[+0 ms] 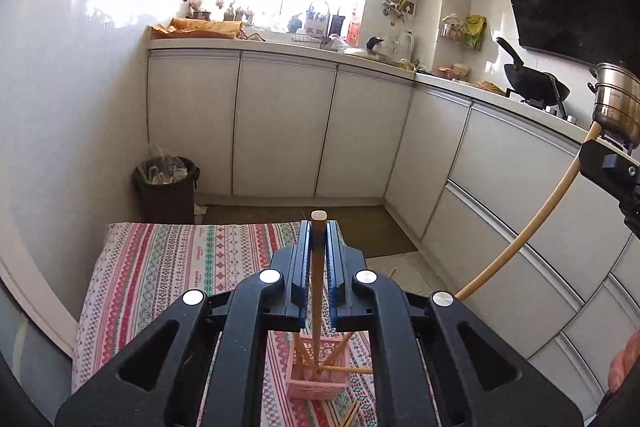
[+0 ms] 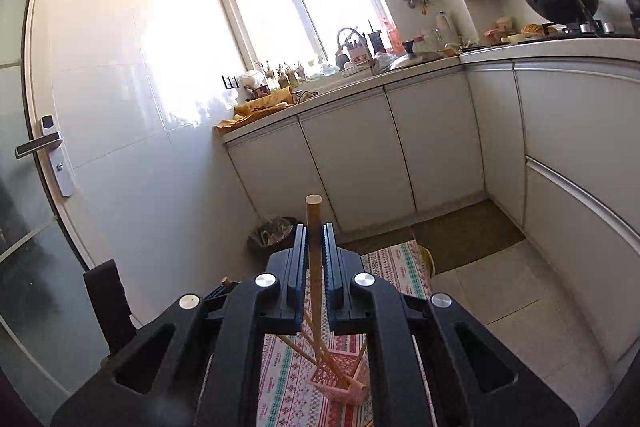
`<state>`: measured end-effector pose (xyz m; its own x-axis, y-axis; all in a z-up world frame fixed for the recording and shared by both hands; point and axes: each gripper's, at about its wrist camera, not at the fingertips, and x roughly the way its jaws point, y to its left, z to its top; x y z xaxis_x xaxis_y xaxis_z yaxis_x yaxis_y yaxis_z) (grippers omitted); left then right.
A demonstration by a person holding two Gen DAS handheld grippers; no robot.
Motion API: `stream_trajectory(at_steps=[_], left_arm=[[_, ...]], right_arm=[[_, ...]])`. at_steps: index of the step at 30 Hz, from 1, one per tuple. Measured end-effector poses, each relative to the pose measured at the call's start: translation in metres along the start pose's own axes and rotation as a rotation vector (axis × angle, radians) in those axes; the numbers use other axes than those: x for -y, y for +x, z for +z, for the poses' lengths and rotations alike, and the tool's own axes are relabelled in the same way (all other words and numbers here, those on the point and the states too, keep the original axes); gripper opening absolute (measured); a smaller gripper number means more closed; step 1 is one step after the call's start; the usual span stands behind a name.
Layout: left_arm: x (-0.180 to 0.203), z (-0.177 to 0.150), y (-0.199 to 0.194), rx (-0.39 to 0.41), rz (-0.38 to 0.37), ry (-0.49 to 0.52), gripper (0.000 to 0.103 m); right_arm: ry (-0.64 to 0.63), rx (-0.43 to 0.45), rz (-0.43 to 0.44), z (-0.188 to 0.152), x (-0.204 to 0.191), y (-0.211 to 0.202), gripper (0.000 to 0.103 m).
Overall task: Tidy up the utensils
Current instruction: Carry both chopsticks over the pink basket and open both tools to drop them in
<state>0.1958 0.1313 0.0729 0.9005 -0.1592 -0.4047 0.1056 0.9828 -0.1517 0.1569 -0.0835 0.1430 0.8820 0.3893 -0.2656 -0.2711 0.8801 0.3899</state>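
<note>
Chopstick (image 1: 319, 267) stands clamped in my left tool (image 1: 319, 239), top poking out past tips. Second chopstick (image 2: 313, 247) clamped same way in my right tool (image 2: 315, 243). Pink basket (image 1: 318, 375) waits below tools on striped cloth (image 1: 160, 267). Sticks light, stiff, smooth, maybe slippery; hold near thick top end.

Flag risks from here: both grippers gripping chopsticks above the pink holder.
1. The left gripper and right gripper each pinch one chopstick near its top, so the long free ends can swing and miss the pink holder.
2. The holder already has chopsticks leaning crosswise; a new one may jam or tip it.
3. The two grippers are close together, so their chopsticks could clash.
</note>
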Motion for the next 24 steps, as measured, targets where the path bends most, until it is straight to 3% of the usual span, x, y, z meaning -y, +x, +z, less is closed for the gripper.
stream_trajectory(at_steps=[4, 6, 7, 8, 13, 18, 19, 22, 24], left_arm=[[-0.004, -0.017, 0.028, -0.059, 0.020, -0.011, 0.010], [-0.007, -0.024, 0.026, -0.059, 0.026, -0.018, 0.026], [-0.010, -0.026, 0.021, -0.039, 0.030, -0.026, 0.035], [-0.014, -0.027, 0.013, -0.011, 0.032, -0.040, 0.038], [-0.035, -0.021, -0.029, 0.112, 0.058, -0.120, 0.049], [-0.047, -0.010, -0.051, 0.157, 0.061, -0.140, 0.054], [-0.047, -0.010, -0.050, 0.152, 0.066, -0.137, 0.055], [-0.048, -0.012, -0.045, 0.118, 0.082, -0.128, 0.055], [-0.048, -0.013, -0.044, 0.100, 0.089, -0.120, 0.057]], right_arm=[[0.008, -0.036, -0.017, -0.013, 0.010, 0.032, 0.008], [0.016, -0.061, -0.026, -0.022, 0.016, 0.047, 0.008], [0.019, -0.072, -0.030, -0.025, 0.019, 0.052, 0.008], [0.020, -0.082, -0.034, -0.029, 0.021, 0.058, 0.008], [0.008, -0.106, -0.057, -0.044, 0.019, 0.078, 0.008], [0.001, -0.132, -0.057, -0.059, 0.010, 0.093, 0.008], [0.008, -0.144, -0.063, -0.064, 0.010, 0.097, 0.011], [0.036, -0.174, -0.084, -0.074, 0.015, 0.106, 0.033], [0.041, -0.171, -0.093, -0.077, 0.017, 0.105, 0.033]])
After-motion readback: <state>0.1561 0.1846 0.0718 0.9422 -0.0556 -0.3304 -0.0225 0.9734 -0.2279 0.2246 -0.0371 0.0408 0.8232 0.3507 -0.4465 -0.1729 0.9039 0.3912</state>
